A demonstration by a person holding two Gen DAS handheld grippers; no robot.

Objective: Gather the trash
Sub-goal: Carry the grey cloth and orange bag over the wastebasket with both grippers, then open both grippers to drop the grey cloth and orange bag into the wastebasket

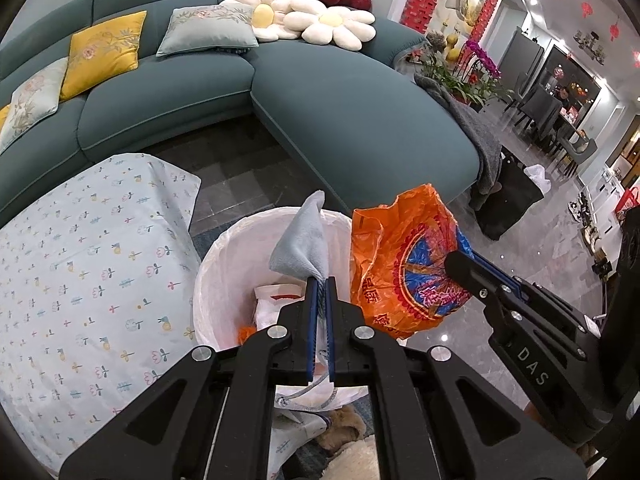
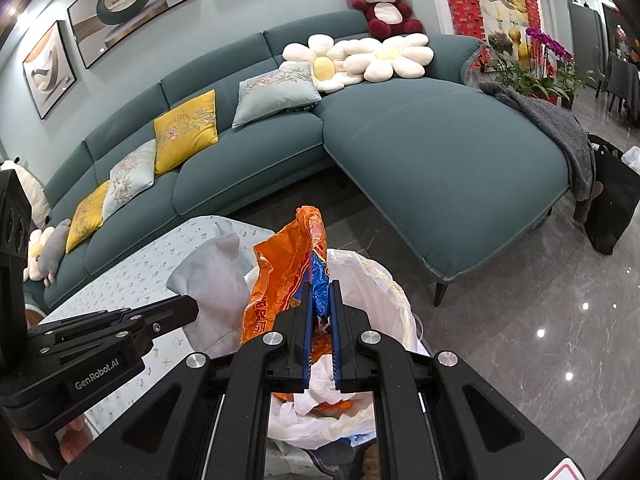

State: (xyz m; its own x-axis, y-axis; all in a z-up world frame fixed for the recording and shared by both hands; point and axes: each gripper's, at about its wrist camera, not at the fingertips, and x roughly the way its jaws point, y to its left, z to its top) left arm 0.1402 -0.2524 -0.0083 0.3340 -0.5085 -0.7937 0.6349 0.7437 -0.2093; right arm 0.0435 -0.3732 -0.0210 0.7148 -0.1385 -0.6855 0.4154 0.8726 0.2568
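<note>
1. My left gripper point(image 1: 320, 280) is pinching a grey-blue cloth point(image 1: 300, 244) in its jaws, holding it above the white-lined trash bin point(image 1: 212, 280).
2. My right gripper point(image 2: 320, 286) is clamping an orange plastic bag point(image 2: 280, 276) in its jaws, just over the bin's rim.
3. Paper scraps and wrappers are already lying inside the bin, so I am judging collection well underway.
4. Both held pieces are still waiting to be dropped in; the counter point(image 1: 80, 260) beside the bin is showing only its floral cover.
</note>
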